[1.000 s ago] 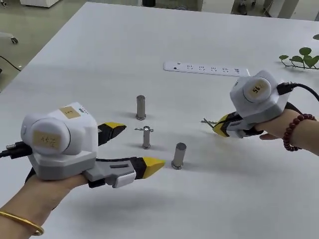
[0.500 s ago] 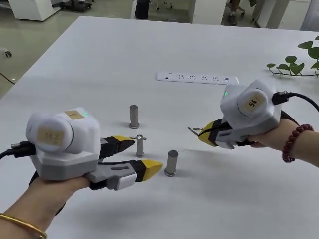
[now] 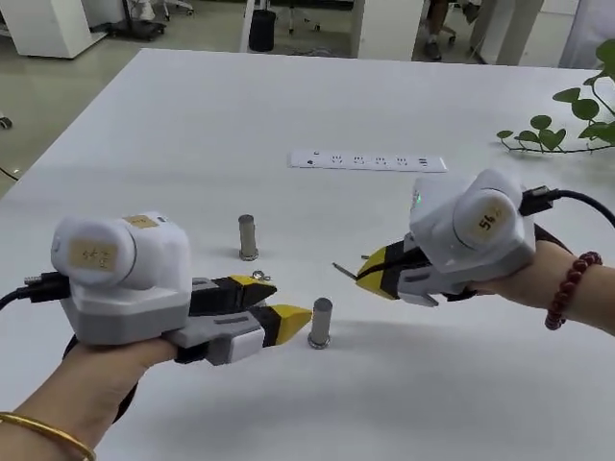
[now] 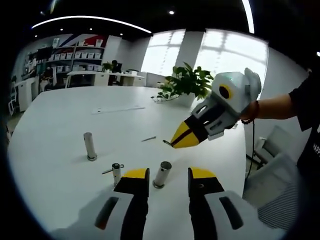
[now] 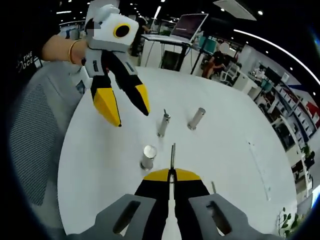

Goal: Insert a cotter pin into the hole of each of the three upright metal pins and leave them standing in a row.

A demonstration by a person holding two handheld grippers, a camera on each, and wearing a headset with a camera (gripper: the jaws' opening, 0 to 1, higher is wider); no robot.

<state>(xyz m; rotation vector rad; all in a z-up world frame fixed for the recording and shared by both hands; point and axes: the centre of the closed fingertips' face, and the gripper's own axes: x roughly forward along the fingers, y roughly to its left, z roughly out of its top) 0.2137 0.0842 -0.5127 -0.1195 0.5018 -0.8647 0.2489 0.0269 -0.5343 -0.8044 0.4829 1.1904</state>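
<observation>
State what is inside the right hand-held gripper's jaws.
A cotter pin, its free end sticking out forward of the right hand-held gripper. The clamped end is covered by the shut jaws.

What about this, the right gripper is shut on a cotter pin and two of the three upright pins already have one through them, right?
Not two, one: in the left gripper view only the middle pin carries one; the near pin and far pin are bare. The right gripper is indeed shut on a cotter pin.
</observation>
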